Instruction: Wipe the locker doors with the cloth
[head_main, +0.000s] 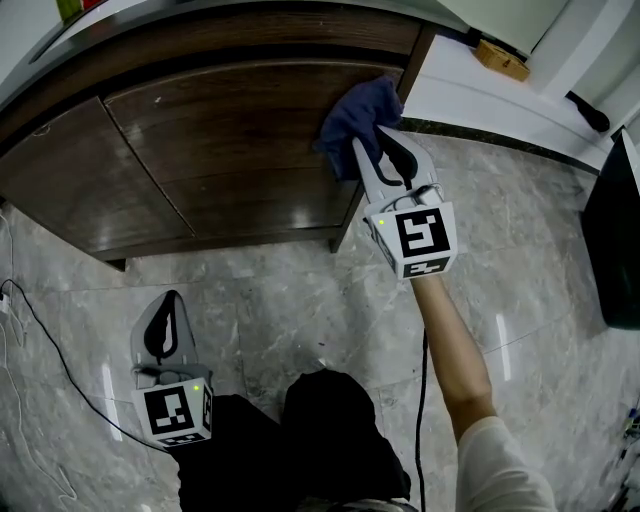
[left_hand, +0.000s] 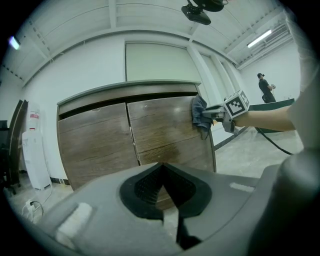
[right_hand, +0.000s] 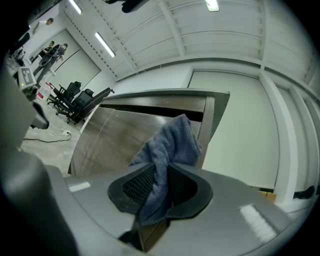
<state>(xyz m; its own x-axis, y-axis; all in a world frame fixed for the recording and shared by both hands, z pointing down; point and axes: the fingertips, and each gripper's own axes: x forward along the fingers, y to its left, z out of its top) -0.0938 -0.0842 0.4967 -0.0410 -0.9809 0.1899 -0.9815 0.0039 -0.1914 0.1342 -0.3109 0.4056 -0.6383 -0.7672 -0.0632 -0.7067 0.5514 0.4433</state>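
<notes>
Standing over a grey marble floor (head_main: 290, 290), with a thin black cable (head_main: 52, 355) snaking along its far left edge. Holding the left gripper (head_main: 171, 296) low above that floor, well apart from the cabinet, pointing it toward the doors and squeezing its two jaws together on nothing at all. Facing the left locker door (head_main: 80, 175) and the right locker door (head_main: 230, 140), both of dark wood grain, set side by side with a narrow vertical seam between them. Pressing a bunched blue-grey cloth (head_main: 355, 112) against the upper right corner of the right locker door, close to the cabinet's side edge. Clamping that cloth from behind with the right gripper (head_main: 378, 140), pinching one fold between the jaws, with the bulk of the fabric bulging out ahead of the tips and a short tail hanging back between the pads. Reaching in from the lower right with a bare forearm (head_main: 450, 330) to carry that gripper. Ending past the cabinet, at the far right, on a white wall panel (head_main: 470, 90).
</notes>
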